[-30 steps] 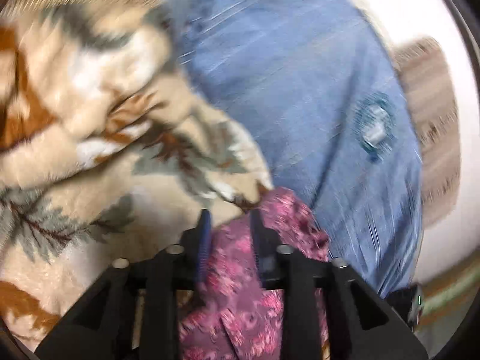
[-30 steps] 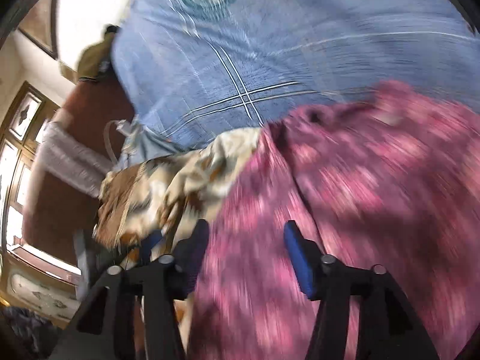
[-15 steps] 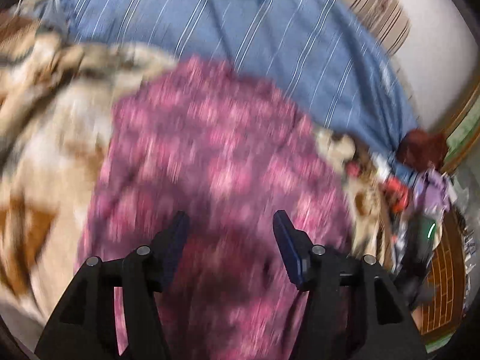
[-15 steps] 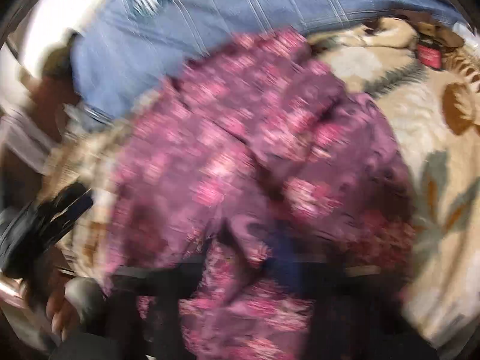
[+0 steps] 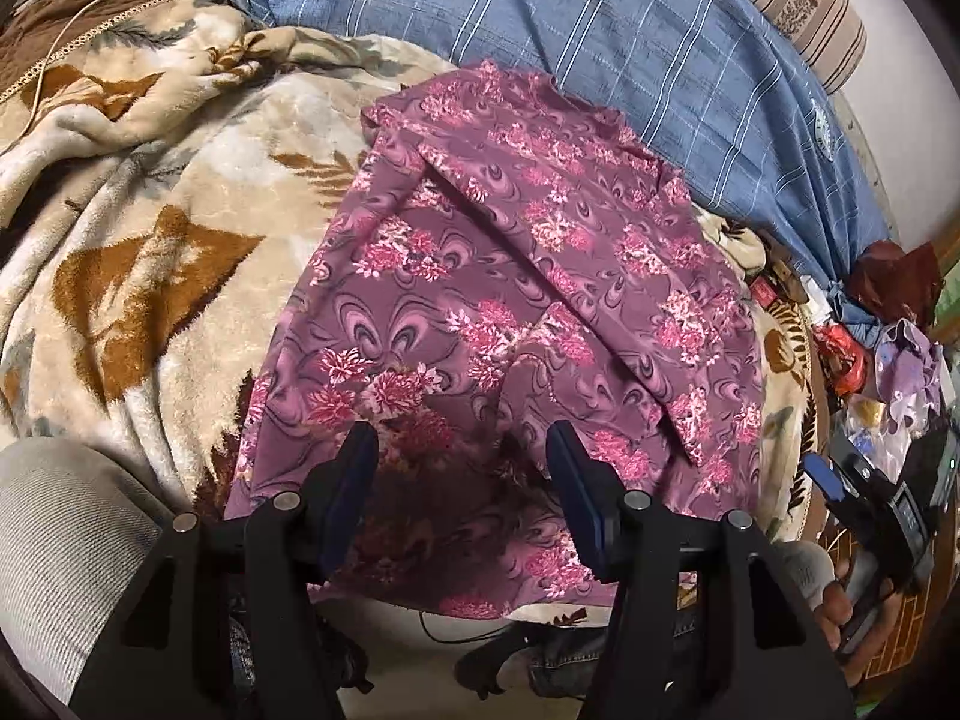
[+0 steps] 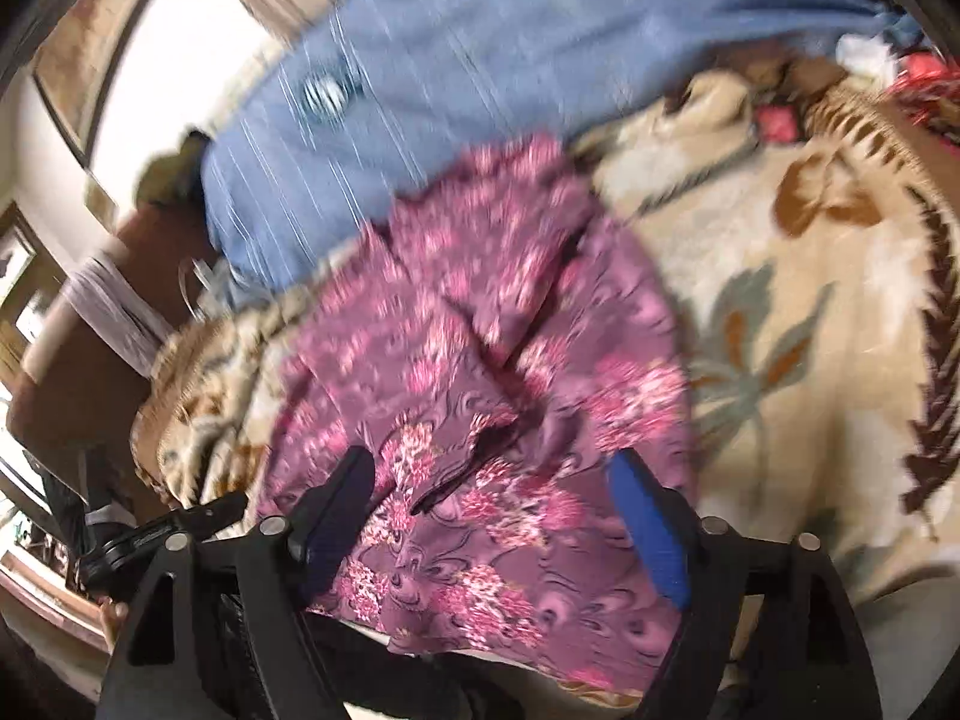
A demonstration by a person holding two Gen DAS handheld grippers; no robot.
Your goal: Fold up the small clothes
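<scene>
Left wrist view first: the left hand-held gripper (image 5: 459, 480) sits at the bottom centre with its jaws apart and nothing pinched between them, hovering over the near edge of the purple floral garment (image 5: 510, 300). That garment is spread out in the middle of the frame on a beige leaf-print blanket (image 5: 150, 252), partly folded, with a flap lying diagonally across it. Behind it, along the top, there's a blue checked bedsheet (image 5: 690, 60), and a striped pillow (image 5: 798, 6) in the upper right corner. At the right edge you can see the other gripper, the right hand-held gripper (image 5: 864, 492), held in a hand (image 5: 840, 612). A grey ribbed sleeve (image 5: 66, 552) fills the lower left.

Right wrist view, pretty blurry: the right one (image 6: 498, 516) has just been opening, jaws now wide apart, the garment's (image 6: 480, 360) near edge lying below and between them, but the pads aren't pressing it. Blanket (image 6: 810, 330) is on the right, bedsheet (image 6: 480, 60) across the top.
</scene>
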